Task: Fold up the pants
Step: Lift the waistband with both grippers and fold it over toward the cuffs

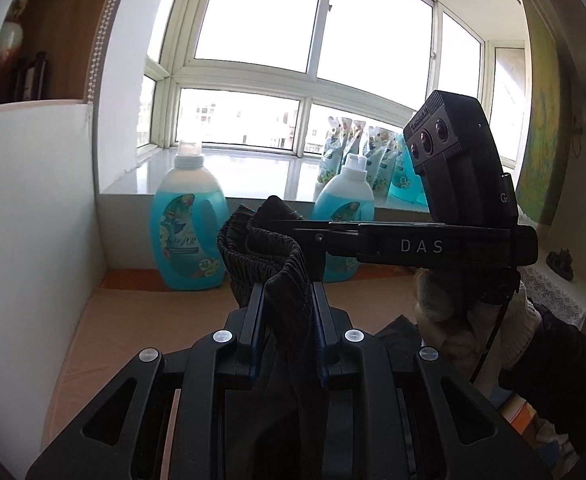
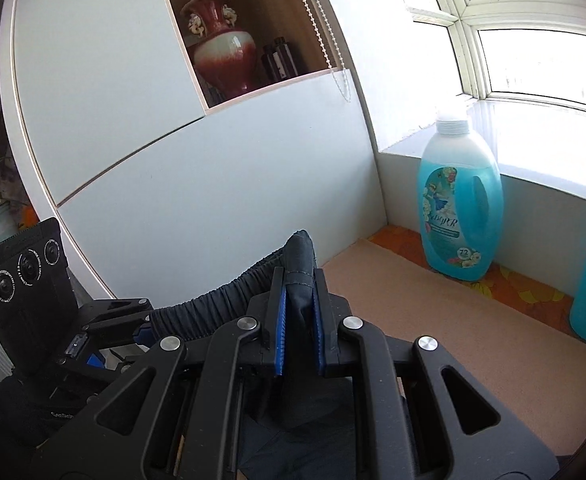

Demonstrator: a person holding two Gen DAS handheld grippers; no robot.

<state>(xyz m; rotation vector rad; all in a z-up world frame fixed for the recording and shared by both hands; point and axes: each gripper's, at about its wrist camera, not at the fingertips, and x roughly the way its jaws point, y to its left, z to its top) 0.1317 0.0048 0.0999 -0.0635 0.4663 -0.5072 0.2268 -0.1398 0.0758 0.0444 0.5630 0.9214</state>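
Dark pants with a gathered elastic waistband hang lifted above a tan surface. My left gripper is shut on the waistband, and the fabric drops down between its fingers. My right gripper is shut on another part of the pants' waistband, which stretches off to its left toward the left gripper's body. In the left wrist view the right gripper's body reaches in from the right, its tips at the waistband. The legs of the pants are mostly hidden below both grippers.
Two blue detergent bottles stand at the back of the tan surface under the window sill, with refill pouches on the sill. A white cabinet with a red vase stands to the left.
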